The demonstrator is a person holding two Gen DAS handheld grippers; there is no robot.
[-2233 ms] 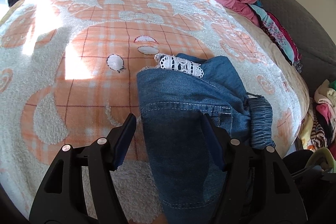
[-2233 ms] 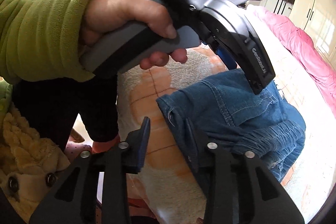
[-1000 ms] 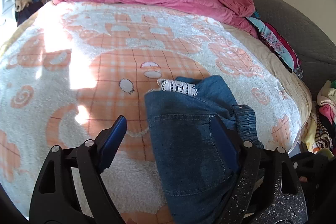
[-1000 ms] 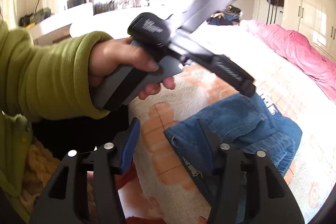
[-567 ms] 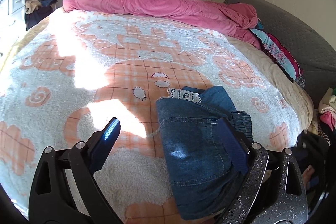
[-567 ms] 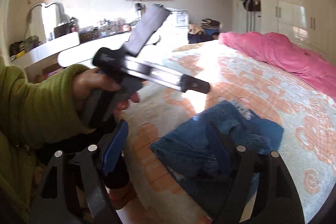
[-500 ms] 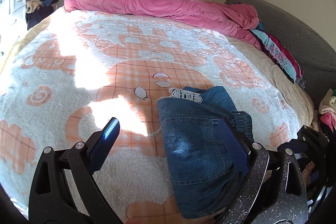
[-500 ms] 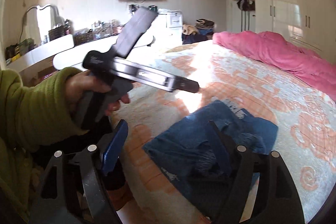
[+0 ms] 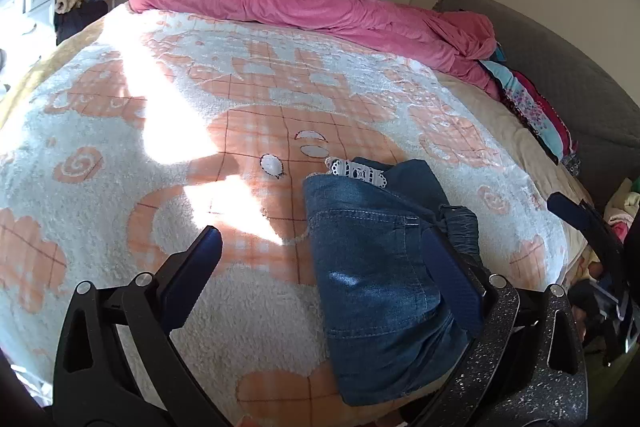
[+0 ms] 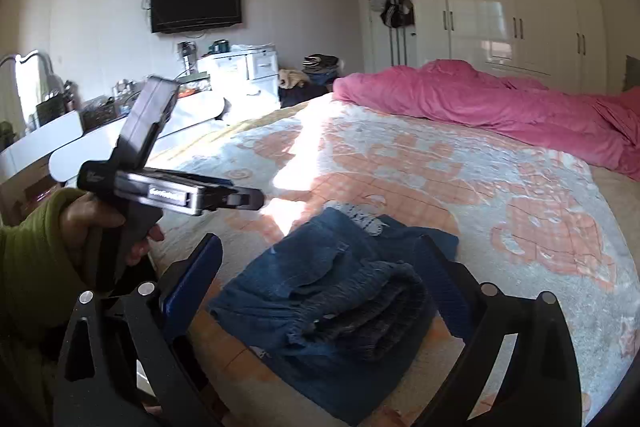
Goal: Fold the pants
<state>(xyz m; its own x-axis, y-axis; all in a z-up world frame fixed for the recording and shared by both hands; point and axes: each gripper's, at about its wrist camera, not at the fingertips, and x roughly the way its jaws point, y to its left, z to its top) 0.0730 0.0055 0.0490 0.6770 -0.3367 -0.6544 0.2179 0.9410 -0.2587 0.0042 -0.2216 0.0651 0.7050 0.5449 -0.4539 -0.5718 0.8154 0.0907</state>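
Observation:
Blue denim pants [image 9: 372, 267] with a white lace trim [image 9: 356, 171] lie folded in a small stack on the orange-and-white blanket [image 9: 160, 147] near the bed's front edge. My left gripper [image 9: 318, 239] hovers above their left edge; its jaws are opening, wide apart, and the pads touch nothing. In the right wrist view the pants [image 10: 332, 291] lie beneath my right gripper [image 10: 318, 243], whose jaws are also opening and clear of the cloth. A hand in a green sleeve [image 10: 100, 223] holds the left gripper [image 10: 244, 201] to the left of the pants.
A crumpled pink duvet [image 9: 320, 3] runs along the bed's far side. Colourful clothes [image 9: 532, 107] lie against a grey headboard [image 9: 560, 75] on the right. White wardrobes [image 10: 520, 15], a wall TV [image 10: 196, 1] and a cluttered white desk [image 10: 120, 119] surround the bed.
Both grippers have spread their jaws wide and drawn back and up from the pants, which now lie free on the blanket. The right gripper has rolled and tilted up towards the room.

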